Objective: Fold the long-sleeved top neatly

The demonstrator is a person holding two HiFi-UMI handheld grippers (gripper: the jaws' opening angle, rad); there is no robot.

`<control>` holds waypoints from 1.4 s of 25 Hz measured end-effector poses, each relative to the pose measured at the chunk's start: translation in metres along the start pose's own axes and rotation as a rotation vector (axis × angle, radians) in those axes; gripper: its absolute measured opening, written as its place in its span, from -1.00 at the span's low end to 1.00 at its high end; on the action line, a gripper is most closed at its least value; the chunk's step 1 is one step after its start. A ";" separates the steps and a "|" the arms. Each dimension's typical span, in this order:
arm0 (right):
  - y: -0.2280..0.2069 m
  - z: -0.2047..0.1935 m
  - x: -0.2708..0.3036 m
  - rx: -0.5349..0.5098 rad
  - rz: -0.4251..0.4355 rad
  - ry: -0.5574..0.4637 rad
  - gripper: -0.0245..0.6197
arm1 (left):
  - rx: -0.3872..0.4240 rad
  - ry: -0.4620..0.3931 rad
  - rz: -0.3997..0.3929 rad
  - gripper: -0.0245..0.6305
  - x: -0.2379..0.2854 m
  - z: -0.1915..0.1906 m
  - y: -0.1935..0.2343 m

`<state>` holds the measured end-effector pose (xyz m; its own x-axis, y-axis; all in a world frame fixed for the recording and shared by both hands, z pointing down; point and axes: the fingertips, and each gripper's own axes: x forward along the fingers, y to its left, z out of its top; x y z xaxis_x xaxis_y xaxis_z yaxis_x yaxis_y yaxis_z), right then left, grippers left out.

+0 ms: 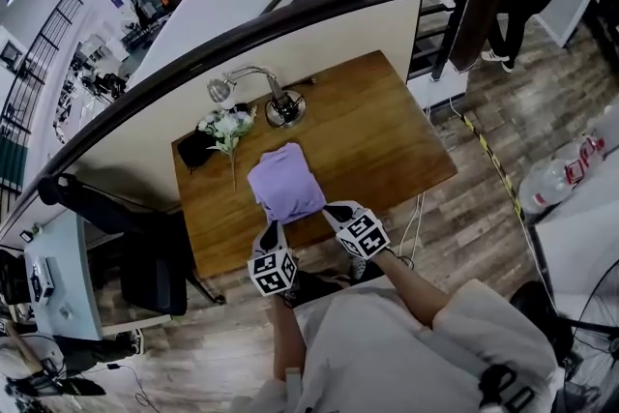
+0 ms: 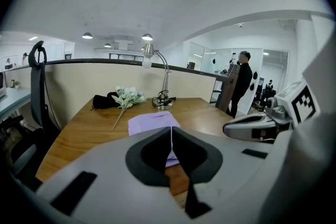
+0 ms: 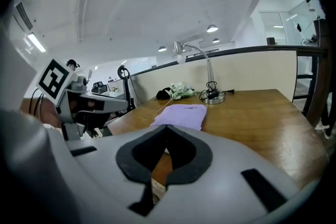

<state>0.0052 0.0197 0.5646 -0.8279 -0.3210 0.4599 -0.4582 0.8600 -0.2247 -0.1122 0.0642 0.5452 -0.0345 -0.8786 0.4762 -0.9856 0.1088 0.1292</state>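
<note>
The left gripper [image 2: 171, 132] has its jaws closed together with nothing between them, and the right gripper [image 3: 167, 131] is the same. Both hang over the near edge of the wooden table [image 1: 387, 135], one at each near corner of the lilac long-sleeved top [image 1: 285, 181]. The top lies just ahead of both tips as a compact rectangle. Its long axis runs away from the person toward the desk lamp [image 1: 279, 103]. Neither gripper looks nearer. Whether the tips touch the cloth I cannot tell.

Left tongs [image 2: 172, 135] closed, empty, folded lilac top [image 2: 152, 122] ahead on wood table [image 2: 79, 131], lamp [image 2: 164, 81] behind
</note>
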 end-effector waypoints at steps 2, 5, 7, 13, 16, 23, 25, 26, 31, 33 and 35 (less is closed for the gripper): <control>-0.003 0.004 0.004 0.009 -0.004 -0.006 -0.90 | -0.002 -0.002 0.001 -0.85 0.001 0.003 0.001; 0.000 0.008 0.005 -0.003 0.017 -0.013 -0.91 | -0.007 -0.005 0.011 -0.85 0.002 0.007 0.004; 0.001 0.010 0.005 -0.021 0.034 -0.012 -0.91 | -0.015 -0.012 0.016 -0.85 0.006 0.010 0.004; 0.006 0.012 0.006 -0.066 0.099 0.019 -0.91 | -0.033 -0.038 0.024 -0.85 0.011 0.017 0.002; 0.004 0.013 0.005 -0.067 0.105 0.021 -0.91 | -0.045 -0.034 0.024 -0.85 0.010 0.013 0.000; 0.006 0.002 0.000 -0.071 0.117 0.036 -0.91 | -0.056 -0.010 0.025 -0.85 0.007 0.003 -0.003; 0.005 -0.001 -0.002 -0.074 0.120 0.040 -0.91 | -0.049 -0.001 0.019 -0.85 0.008 0.000 -0.008; 0.005 -0.003 -0.003 -0.073 0.123 0.041 -0.91 | -0.048 0.003 0.017 -0.85 0.008 -0.002 -0.011; 0.004 -0.006 -0.007 -0.054 0.124 0.030 -0.91 | -0.033 0.027 0.018 -0.85 0.003 -0.008 -0.013; 0.006 -0.006 -0.009 -0.049 0.133 0.025 -0.91 | -0.016 0.041 0.015 -0.85 0.001 -0.008 -0.014; 0.009 -0.006 -0.010 -0.039 0.141 0.018 -0.91 | -0.002 0.051 0.015 -0.85 -0.002 -0.006 -0.014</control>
<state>0.0111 0.0334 0.5629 -0.8772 -0.1888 0.4415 -0.3244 0.9109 -0.2551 -0.0970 0.0674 0.5477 -0.0404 -0.8524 0.5214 -0.9847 0.1225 0.1240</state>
